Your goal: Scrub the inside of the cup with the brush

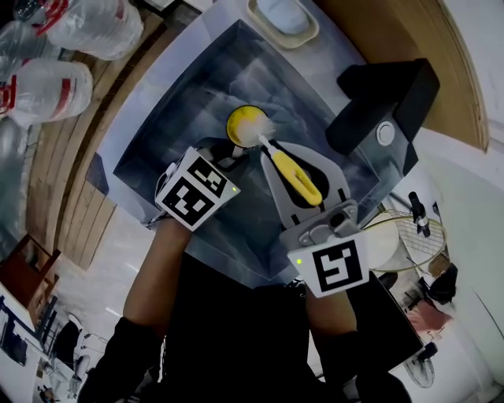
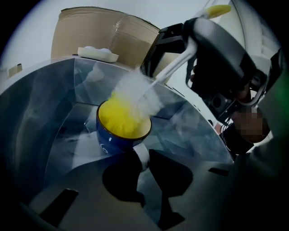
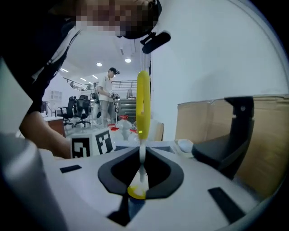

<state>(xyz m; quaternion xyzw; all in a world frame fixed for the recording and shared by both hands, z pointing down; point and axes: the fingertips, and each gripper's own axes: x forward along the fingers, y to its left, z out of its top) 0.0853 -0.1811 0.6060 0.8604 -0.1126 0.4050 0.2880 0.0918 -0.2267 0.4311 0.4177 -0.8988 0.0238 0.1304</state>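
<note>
A blue cup (image 2: pixel 118 135) with a yellow inside (image 1: pixel 242 124) stands in the steel sink (image 1: pixel 157 130). My left gripper (image 2: pixel 143 160) is shut on the cup's white handle (image 2: pixel 142 155); in the head view it (image 1: pixel 223 156) reaches in from the near left. The brush has a yellow grip (image 1: pixel 297 176) and a white shaft (image 2: pixel 174 65), and its white bristles (image 2: pixel 135 92) are pushed down into the cup's mouth. My right gripper (image 1: pixel 293 161) is shut on the brush; in the right gripper view the shaft (image 3: pixel 142 155) is pinched between the jaws above the cup (image 3: pixel 137 192).
A soap dish (image 1: pixel 282 20) sits on the sink's far rim, with a cardboard box (image 2: pixel 99 31) behind it. A black fixture (image 1: pixel 382 110) stands at the sink's right. Water bottles (image 1: pixel 63 47) lie on the floor at the left. A person (image 3: pixel 107 97) stands far off.
</note>
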